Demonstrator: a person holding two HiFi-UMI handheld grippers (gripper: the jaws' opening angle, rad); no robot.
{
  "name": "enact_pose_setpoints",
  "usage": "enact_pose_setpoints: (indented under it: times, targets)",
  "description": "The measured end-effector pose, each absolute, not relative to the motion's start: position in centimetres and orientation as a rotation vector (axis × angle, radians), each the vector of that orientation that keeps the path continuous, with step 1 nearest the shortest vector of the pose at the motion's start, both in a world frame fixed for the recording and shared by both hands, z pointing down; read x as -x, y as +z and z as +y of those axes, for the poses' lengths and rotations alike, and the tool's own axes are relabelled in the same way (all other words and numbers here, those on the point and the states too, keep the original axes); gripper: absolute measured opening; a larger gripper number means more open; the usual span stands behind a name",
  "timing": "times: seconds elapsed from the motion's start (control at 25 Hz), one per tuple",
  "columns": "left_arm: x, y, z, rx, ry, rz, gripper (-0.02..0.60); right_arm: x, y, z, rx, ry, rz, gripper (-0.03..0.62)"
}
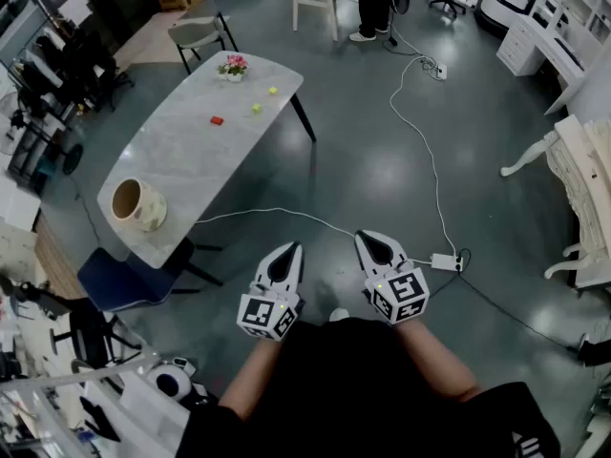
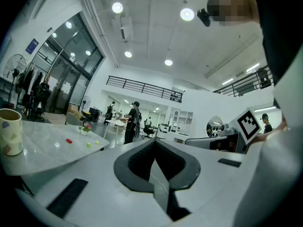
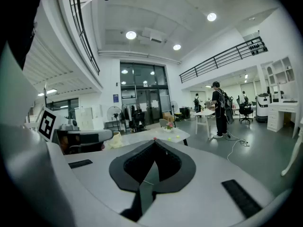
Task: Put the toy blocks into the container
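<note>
Head view, nearest first: the left gripper (image 1: 286, 249) and right gripper (image 1: 368, 239) are held side by side above the floor, both clenched with nothing between the jaws, well apart from the table (image 1: 191, 160). On its near end stands the cup (image 1: 136, 204). Farther along lie a red block (image 1: 217, 119), a yellow block (image 1: 256, 108) and a second yellow block (image 1: 272, 91), none touching, with flowers (image 1: 232, 66) at the far end.

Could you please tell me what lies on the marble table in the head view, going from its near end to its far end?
container -> red block -> yellow-green block -> yellow block -> small pot of pink flowers
</note>
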State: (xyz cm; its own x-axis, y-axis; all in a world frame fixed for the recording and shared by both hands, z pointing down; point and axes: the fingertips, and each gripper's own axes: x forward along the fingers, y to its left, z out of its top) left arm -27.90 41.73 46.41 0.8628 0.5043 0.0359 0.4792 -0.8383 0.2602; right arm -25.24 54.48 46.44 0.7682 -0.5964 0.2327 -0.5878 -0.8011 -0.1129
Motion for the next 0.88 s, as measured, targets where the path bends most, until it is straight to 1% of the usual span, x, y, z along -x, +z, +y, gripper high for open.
enact_pose_setpoints:
  times: [0.36, 0.88]
  targets:
    - [27.4, 46.9, 41.4, -2.822, 0.145, 0.716, 0.003, 24.4, 45.8, 57.4, 2.915, -0.364, 0.846, -0.002]
    - [28.1, 45.9, 41.7, -2.823, 0.081, 0.731, 0.005, 25.7, 46.0, 59.1, 2.960, -0.345, 0.903, 0.000]
